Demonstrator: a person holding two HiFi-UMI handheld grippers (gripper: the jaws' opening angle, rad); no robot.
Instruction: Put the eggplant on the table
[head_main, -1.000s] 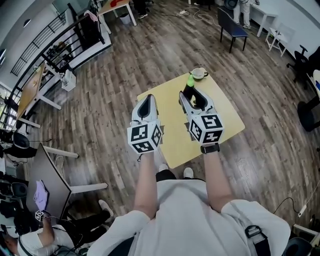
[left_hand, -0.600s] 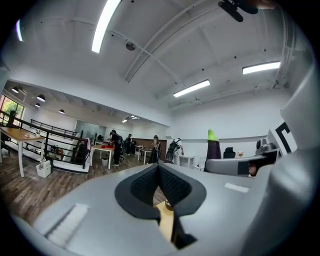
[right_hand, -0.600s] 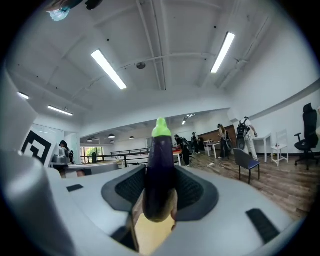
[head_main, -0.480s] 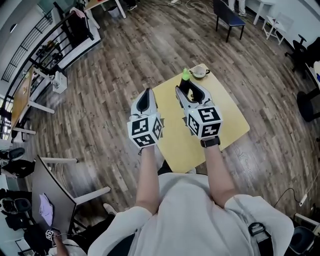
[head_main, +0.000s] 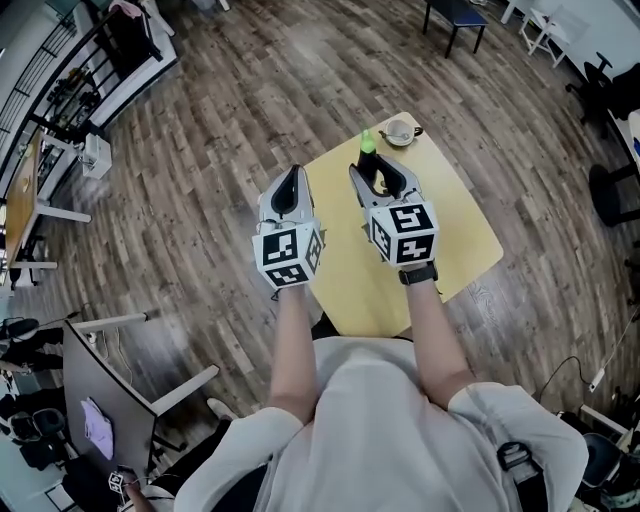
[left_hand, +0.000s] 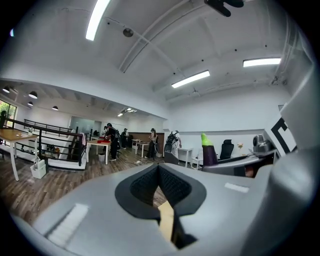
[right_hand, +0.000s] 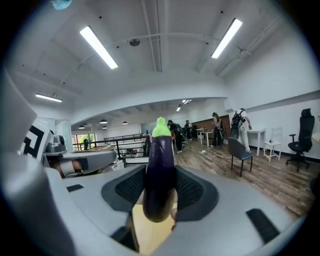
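Note:
A dark purple eggplant (head_main: 374, 170) with a green top stands upright between my right gripper's fingers, green end up. My right gripper (head_main: 380, 174) is shut on it above the far half of the small yellow table (head_main: 445, 235). In the right gripper view the eggplant (right_hand: 160, 150) fills the gap between the black pads. My left gripper (head_main: 289, 182) is shut and holds nothing; it hangs beside the right one, over the table's left edge. From the left gripper view the eggplant (left_hand: 208, 152) shows to the right, with the left gripper's (left_hand: 159, 167) pads meeting.
A white cup on a saucer (head_main: 400, 131) stands at the table's far corner, just beyond the eggplant. Wooden floor surrounds the table. A dark chair (head_main: 455, 12) is far ahead, a railing (head_main: 100, 50) at upper left, a grey desk (head_main: 100, 370) at lower left. People stand far off.
Both grippers have moved forward and down toward the table together. The eggplant stays upright in the right gripper. The left gripper stays shut.

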